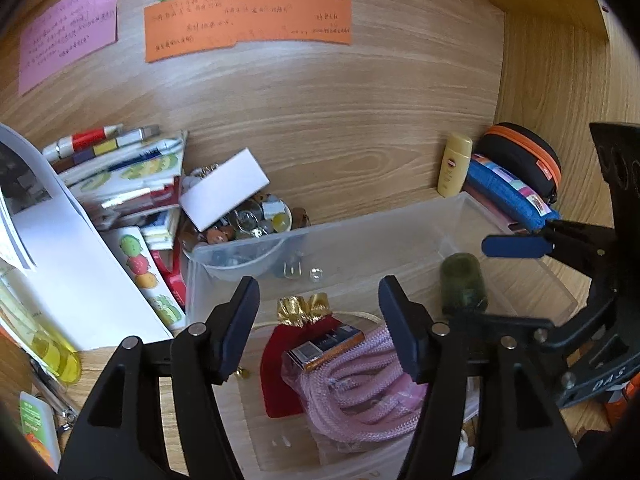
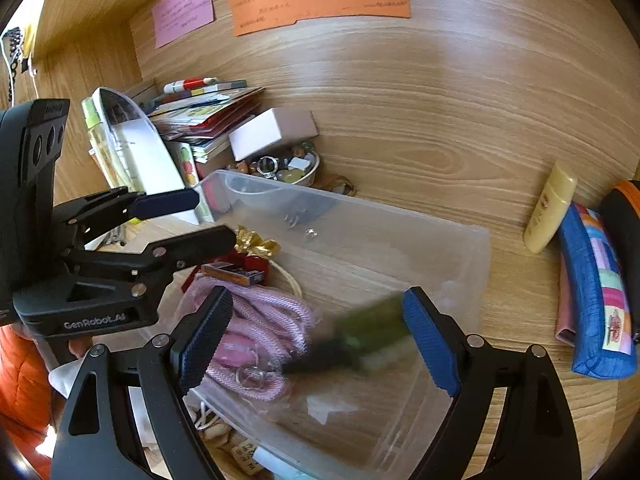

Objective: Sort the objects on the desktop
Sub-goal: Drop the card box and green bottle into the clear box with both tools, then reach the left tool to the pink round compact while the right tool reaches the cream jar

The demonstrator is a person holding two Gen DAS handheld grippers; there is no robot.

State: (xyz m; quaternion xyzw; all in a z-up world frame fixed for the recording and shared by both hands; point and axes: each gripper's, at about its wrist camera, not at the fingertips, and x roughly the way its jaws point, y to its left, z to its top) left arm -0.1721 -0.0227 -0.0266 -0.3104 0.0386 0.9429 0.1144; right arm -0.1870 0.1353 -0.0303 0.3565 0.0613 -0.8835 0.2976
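The box (image 1: 360,236) was clear, smooth plastic. The desk (image 1: 340,128) looked like wood with wavy grain. The pink rope (image 1: 360,384) was rough and woven — the red pouch (image 1: 280,368) was soft cloth with a shiny gold top.

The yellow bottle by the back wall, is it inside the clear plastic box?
No, the yellow bottle stands on the desk behind the clear plastic box.

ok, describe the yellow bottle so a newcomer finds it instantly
Start at the clear plastic bin on the wooden desk. Past its far right corner, the yellow bottle stands against the back wall. Beside it lie a blue pencil pouch and a black orange-zipped case; it is the only upright, pale yellow, capped item there.
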